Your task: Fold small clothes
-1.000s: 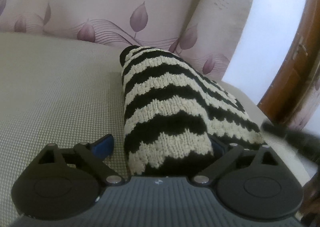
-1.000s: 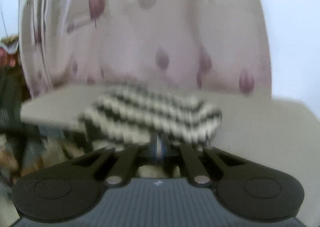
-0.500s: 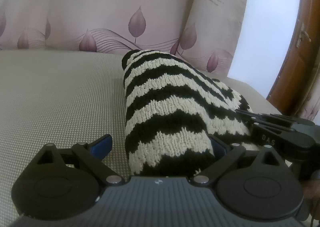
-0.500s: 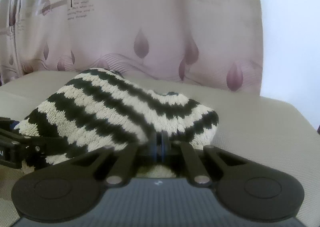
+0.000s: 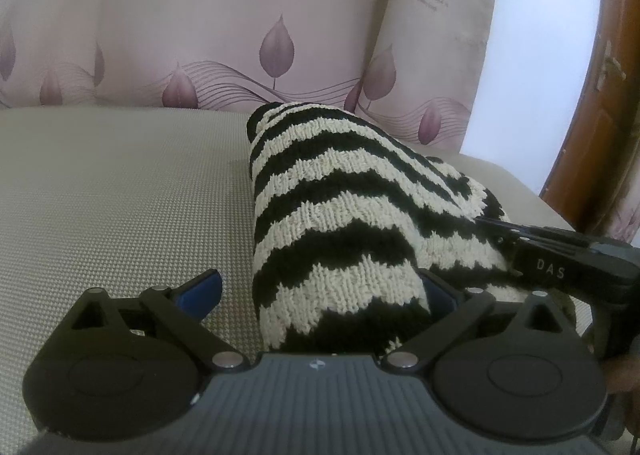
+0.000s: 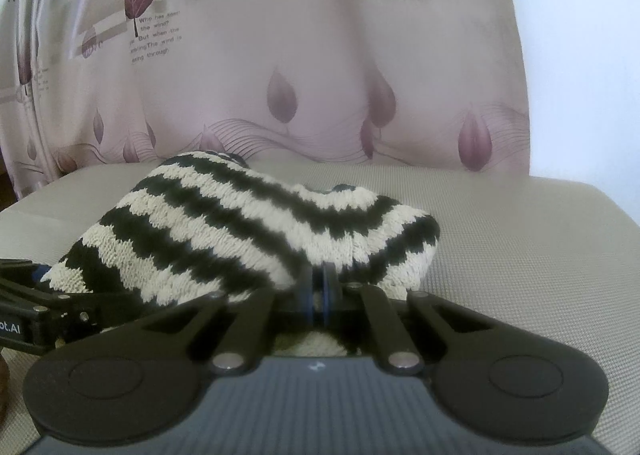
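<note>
A black and cream zigzag-striped knit garment lies bunched on a beige woven cushion. My left gripper is open, with the garment's near end lying between its fingers and against the right one. My right gripper is shut on the garment's near edge. In the left wrist view the right gripper reaches into the garment from the right. In the right wrist view the left gripper shows at the garment's left end.
A pink curtain with purple leaves hangs behind the cushion. A brown wooden frame stands at the right in the left wrist view. Bare cushion extends right of the garment.
The right gripper swung in from a blurred approach and reached the garment's edge beside the left gripper. The left gripper stayed open around the garment and tilted slightly.
</note>
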`<state>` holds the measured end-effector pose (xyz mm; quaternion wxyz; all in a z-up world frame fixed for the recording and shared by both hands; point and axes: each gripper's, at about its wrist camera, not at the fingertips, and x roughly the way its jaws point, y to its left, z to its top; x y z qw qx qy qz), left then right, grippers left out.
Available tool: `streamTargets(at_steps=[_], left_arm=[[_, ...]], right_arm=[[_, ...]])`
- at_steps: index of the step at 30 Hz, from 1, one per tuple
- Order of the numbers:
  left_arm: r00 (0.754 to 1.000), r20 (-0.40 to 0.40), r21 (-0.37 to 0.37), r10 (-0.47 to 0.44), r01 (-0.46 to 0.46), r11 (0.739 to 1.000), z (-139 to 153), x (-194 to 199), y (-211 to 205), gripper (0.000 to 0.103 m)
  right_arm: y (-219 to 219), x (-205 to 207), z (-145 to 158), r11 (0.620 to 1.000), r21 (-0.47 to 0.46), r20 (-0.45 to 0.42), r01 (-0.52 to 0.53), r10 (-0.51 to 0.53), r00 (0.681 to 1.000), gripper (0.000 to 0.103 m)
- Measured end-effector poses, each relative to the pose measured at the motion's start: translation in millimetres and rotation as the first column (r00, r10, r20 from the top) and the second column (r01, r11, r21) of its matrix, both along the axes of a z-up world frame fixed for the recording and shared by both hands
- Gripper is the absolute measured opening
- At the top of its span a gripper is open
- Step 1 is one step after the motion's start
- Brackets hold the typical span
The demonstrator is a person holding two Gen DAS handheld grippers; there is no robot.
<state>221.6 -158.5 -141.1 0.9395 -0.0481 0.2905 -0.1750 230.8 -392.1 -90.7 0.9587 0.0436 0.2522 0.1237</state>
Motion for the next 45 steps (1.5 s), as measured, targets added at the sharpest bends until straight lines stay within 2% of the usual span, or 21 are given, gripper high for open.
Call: streamTargets(at_steps=[8, 15, 18, 20, 21, 24, 25, 28, 31, 32, 34, 35, 37, 40, 41, 43, 45], left_arm=[[1.0, -0.011, -0.007, -0.001, 0.001, 1.0, 0, 1, 1, 0.103], [0.997, -0.006, -0.056, -0.074, 0.074, 0.996, 17, 7, 21, 0.103], [0.996, 0.003, -0.095, -0.093, 0.093, 0.991, 30, 15, 33, 0.103], [0.995, 0.003, -0.199, -0.102, 0.101, 0.975, 40, 21, 47, 0.103], [0.994, -0.001, -0.228, -0.109, 0.106, 0.968, 43, 25, 51, 0.103], [0.992, -0.06, -0.15, -0.112, 0.102, 0.983, 45, 49, 44, 0.103], [0.99, -0.087, -0.148, -0.113, 0.099, 0.984, 42, 58, 41, 0.103], [0.963, -0.204, -0.23, -0.177, 0.129, 0.965, 29, 91, 40, 0.103], [0.915, -0.31, -0.32, -0.258, 0.155, 0.935, 8, 124, 37, 0.103], [0.904, -0.33, -0.374, -0.272, 0.14, 0.917, -1, 131, 39, 0.103], [0.903, -0.31, -0.404, -0.297, 0.157, 0.901, -5, 139, 37, 0.102], [0.907, -0.295, -0.386, -0.299, 0.173, 0.906, -5, 140, 33, 0.1], [0.916, -0.265, -0.346, -0.3, 0.2, 0.917, -5, 135, 24, 0.088], [0.932, -0.21, -0.315, -0.295, 0.221, 0.923, -8, 124, 23, 0.084], [0.932, -0.2, -0.325, -0.301, 0.227, 0.918, -10, 123, 27, 0.083], [0.932, -0.19, -0.338, -0.309, 0.233, 0.912, -12, 123, 31, 0.084], [0.935, -0.181, -0.331, -0.305, 0.234, 0.914, -12, 120, 31, 0.086]], right_arm=[[1, -1, 0, 1.0, 0.002, 0.005, 0.001, -0.001, 1.0, 0.006], [-7, 0, -1, 0.998, 0.068, -0.001, -0.005, 0.005, 1.0, 0.007], [-10, 0, -1, 0.996, 0.092, -0.004, -0.005, 0.006, 1.0, 0.008], [-12, 1, -2, 0.995, 0.104, -0.006, -0.008, 0.009, 1.0, 0.008], [-12, 1, -2, 0.994, 0.108, -0.007, -0.008, 0.009, 1.0, 0.008], [-12, 2, -2, 0.994, 0.105, -0.006, -0.008, 0.009, 1.0, 0.008], [-12, 2, -2, 0.995, 0.103, -0.005, -0.008, 0.009, 1.0, 0.008], [-12, 1, -2, 0.995, 0.103, -0.002, -0.008, 0.008, 1.0, 0.008], [-14, 1, -2, 0.993, 0.114, -0.002, -0.008, 0.008, 1.0, 0.008], [-14, 1, -2, 0.993, 0.118, -0.003, -0.008, 0.008, 1.0, 0.008], [-14, 1, -3, 0.992, 0.125, -0.004, -0.009, 0.01, 1.0, 0.008], [-14, 1, -2, 0.992, 0.127, -0.005, -0.009, 0.009, 1.0, 0.008], [-15, 1, -3, 0.991, 0.134, -0.007, -0.009, 0.01, 1.0, 0.009], [-25, 3, -1, 0.98, 0.199, -0.036, -0.016, 0.023, 0.999, 0.01], [-35, 4, 0, 0.967, 0.256, -0.06, -0.018, 0.034, 0.998, 0.015], [-59, 5, 1, 0.92, 0.391, -0.11, -0.009, 0.057, 0.992, 0.034], [-77, 0, 6, 0.918, 0.395, -0.121, 0.045, 0.004, 0.993, 0.095]])
